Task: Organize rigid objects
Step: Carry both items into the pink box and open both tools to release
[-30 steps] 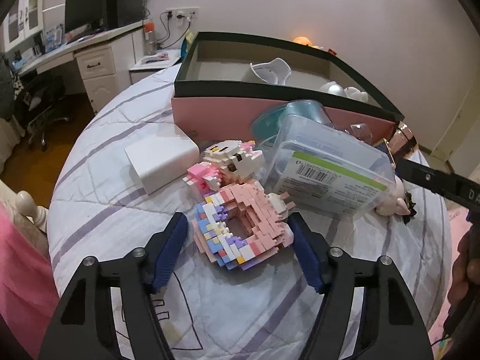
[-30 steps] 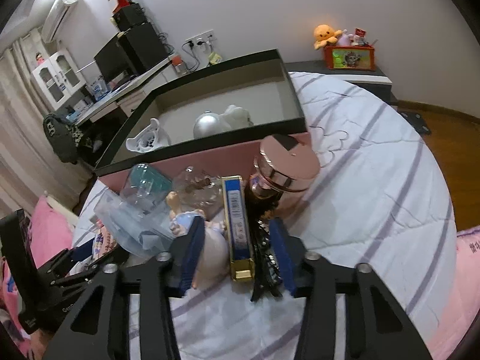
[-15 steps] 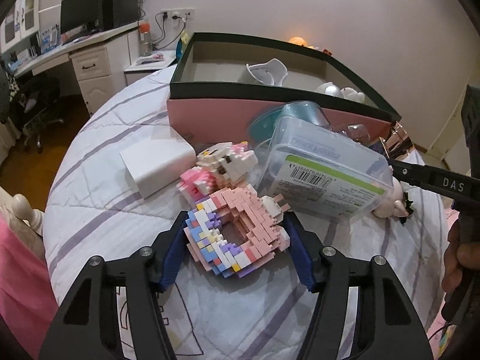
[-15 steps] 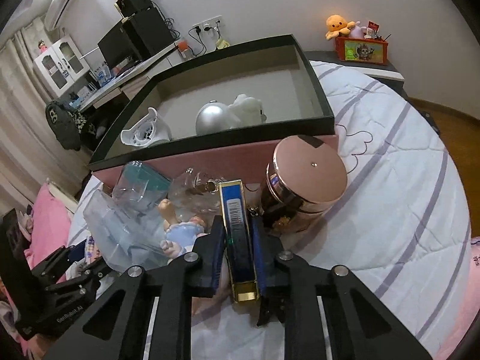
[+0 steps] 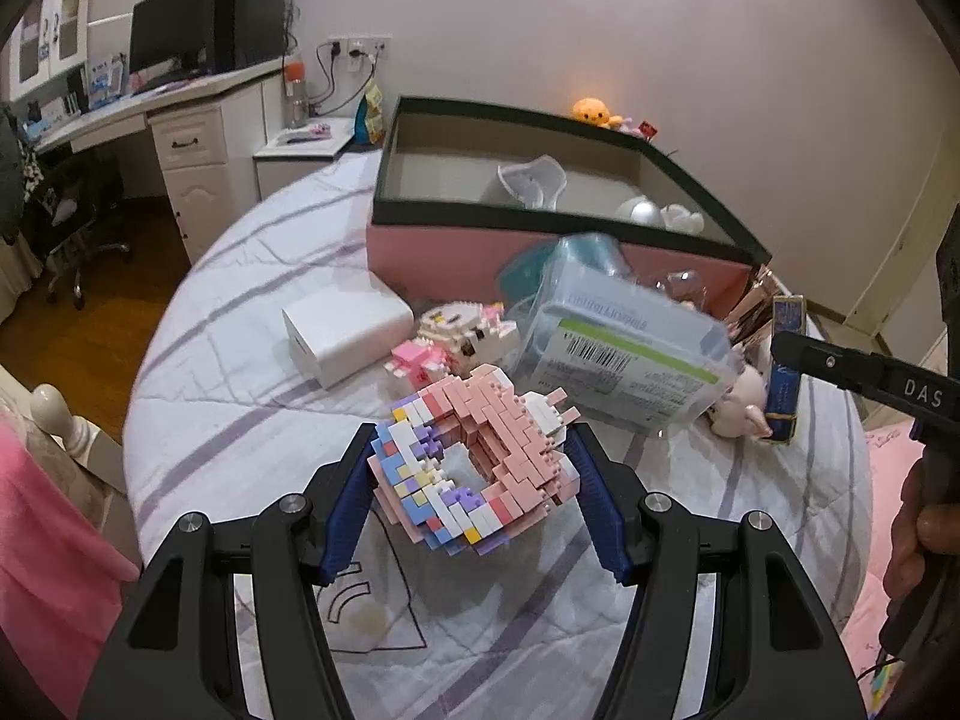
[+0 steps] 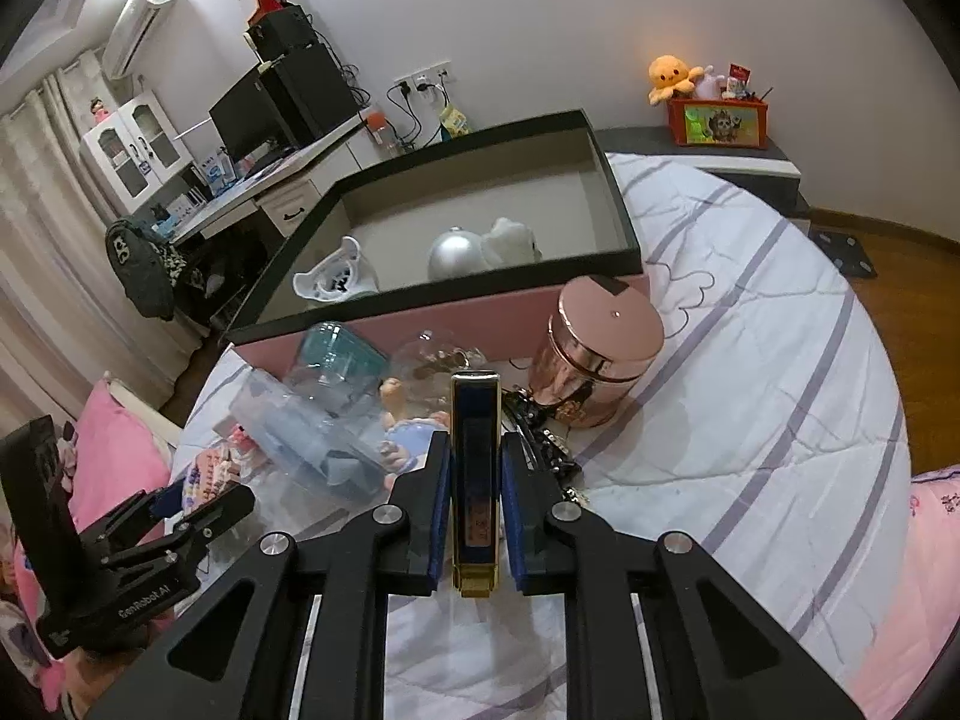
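I am working in a bedroom, over a bed spread with a white quilt with lilac stripes (image 6: 750,360). The largest thing on it, and my landmark, is a big open pink cardboard box with a dark green rim (image 6: 606,192). Inside it lie a white moulded plastic piece (image 6: 330,276), a silver ball (image 6: 453,255) and a small white figurine (image 6: 510,240), with plenty of bare floor left.

Both held objects sit on my side of the box's near wall, so the coming move is up, forward and over that rim. My right gripper (image 6: 474,480) is closer to it and is clamped tight on a slim blue and gold rectangular case (image 6: 474,450), whose long axis points straight at the box. My left gripper (image 5: 468,498), further from the box, is closed halfway on a pink, white and pastel brick-built ring (image 5: 474,468), lifted clear of the quilt.

In front of the box also lie a clear plastic container with a barcode label (image 5: 624,354), a rose-gold metal tin (image 6: 600,348) and a white rectangular block (image 5: 348,330).
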Demonstrator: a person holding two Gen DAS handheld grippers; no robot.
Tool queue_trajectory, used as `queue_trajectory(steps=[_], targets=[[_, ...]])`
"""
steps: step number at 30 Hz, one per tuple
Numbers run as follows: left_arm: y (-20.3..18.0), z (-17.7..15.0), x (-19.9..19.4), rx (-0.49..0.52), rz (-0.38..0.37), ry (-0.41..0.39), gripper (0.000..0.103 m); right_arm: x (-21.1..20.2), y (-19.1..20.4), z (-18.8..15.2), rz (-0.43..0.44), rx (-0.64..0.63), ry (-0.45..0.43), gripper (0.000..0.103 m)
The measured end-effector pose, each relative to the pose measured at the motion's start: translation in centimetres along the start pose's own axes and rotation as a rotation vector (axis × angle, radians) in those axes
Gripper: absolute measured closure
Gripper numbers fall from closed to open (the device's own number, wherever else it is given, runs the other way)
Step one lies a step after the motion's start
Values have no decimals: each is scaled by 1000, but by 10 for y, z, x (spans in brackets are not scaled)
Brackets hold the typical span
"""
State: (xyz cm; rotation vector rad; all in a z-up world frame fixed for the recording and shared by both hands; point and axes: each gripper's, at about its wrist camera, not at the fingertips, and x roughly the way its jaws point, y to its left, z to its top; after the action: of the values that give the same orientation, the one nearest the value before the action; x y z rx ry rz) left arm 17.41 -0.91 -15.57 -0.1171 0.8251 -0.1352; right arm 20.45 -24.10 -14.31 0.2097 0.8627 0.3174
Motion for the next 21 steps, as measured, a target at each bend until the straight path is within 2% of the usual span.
queue_trajectory(steps=[13,21], targets=[[-5,33,-32,26,-26,-101,40,-21,14,16,8,-41,-68,88],[-12,78,-45,61,-41,-192,40,-36,26,48,19,-96,-141,88]])
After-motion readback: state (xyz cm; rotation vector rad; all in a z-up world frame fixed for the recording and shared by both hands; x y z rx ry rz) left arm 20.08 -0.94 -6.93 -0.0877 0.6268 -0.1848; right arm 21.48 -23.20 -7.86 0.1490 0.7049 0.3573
